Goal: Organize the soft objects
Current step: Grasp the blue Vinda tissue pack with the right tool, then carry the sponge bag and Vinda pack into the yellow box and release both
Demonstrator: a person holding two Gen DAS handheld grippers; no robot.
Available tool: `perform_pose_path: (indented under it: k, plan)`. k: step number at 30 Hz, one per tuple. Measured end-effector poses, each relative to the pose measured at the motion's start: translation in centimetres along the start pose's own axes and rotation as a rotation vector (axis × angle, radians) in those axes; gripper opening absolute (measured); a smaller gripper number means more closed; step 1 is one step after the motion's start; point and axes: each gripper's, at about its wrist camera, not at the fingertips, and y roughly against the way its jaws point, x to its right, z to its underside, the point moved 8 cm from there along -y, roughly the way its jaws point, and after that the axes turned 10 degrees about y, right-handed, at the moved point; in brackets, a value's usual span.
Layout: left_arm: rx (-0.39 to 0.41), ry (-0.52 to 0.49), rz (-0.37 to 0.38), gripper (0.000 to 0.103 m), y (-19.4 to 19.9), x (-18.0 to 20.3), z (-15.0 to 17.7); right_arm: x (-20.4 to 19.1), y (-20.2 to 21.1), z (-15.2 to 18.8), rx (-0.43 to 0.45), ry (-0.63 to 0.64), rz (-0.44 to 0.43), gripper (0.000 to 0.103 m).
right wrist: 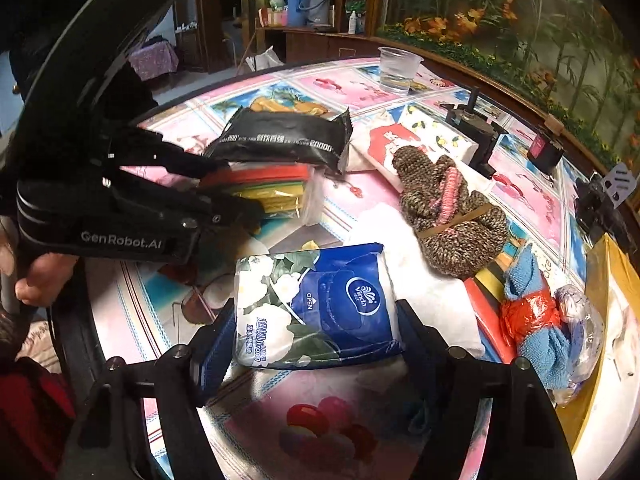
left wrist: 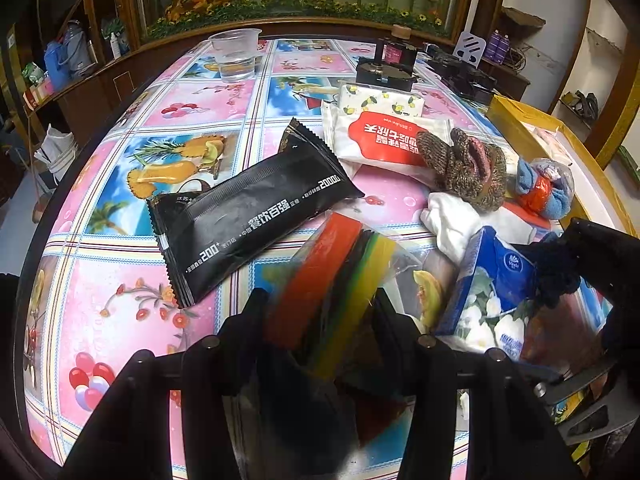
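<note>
My left gripper (left wrist: 320, 320) is shut on a clear bag of red, green and yellow cloths (left wrist: 340, 272), lifted a little over the table; the same bag (right wrist: 276, 188) shows in the right wrist view. My right gripper (right wrist: 316, 332) has a blue floral tissue pack (right wrist: 316, 300) between its fingers, and the pads touch both of its sides. That pack (left wrist: 492, 292) sits tilted just right of the left gripper. A black packet (left wrist: 248, 216), a brown knitted bundle (right wrist: 452, 220), a blue cloth tied with red plastic (right wrist: 536, 320) and a white cloth (left wrist: 452, 220) lie on the table.
A white and red wipes pack (left wrist: 384, 140) and a lemon-print pack (left wrist: 380, 100) lie further back. A plastic cup of water (left wrist: 234, 56) stands at the far edge beside black devices (left wrist: 384, 68). A yellow-rimmed box (left wrist: 516, 120) is at the right. A hand (right wrist: 36, 280) holds the left gripper.
</note>
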Motion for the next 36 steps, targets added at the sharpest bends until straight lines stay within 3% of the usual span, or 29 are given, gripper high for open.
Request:
perform_pose_path:
  k: [6,23,31,36]
  plan:
    - [0.029,-0.014,0.02,0.051,0.5,0.5,-0.2,1.2,1.8,-0.4,0.115,-0.075,-0.033,0.079]
    - [0.073,-0.061,0.032,0.051,2.3,3.5,-1.4,8.2,8.7,-0.7,0.413,-0.361,0.041,0.079]
    - [0.085,-0.125,0.06,0.051,3.2,8.4,-2.8,13.5,11.9,2.0,0.495,-0.524,0.085,0.079]
    - [0.083,-0.169,0.122,0.051,3.1,13.7,-3.6,18.3,15.2,5.0,0.568,-0.665,0.198,0.078]
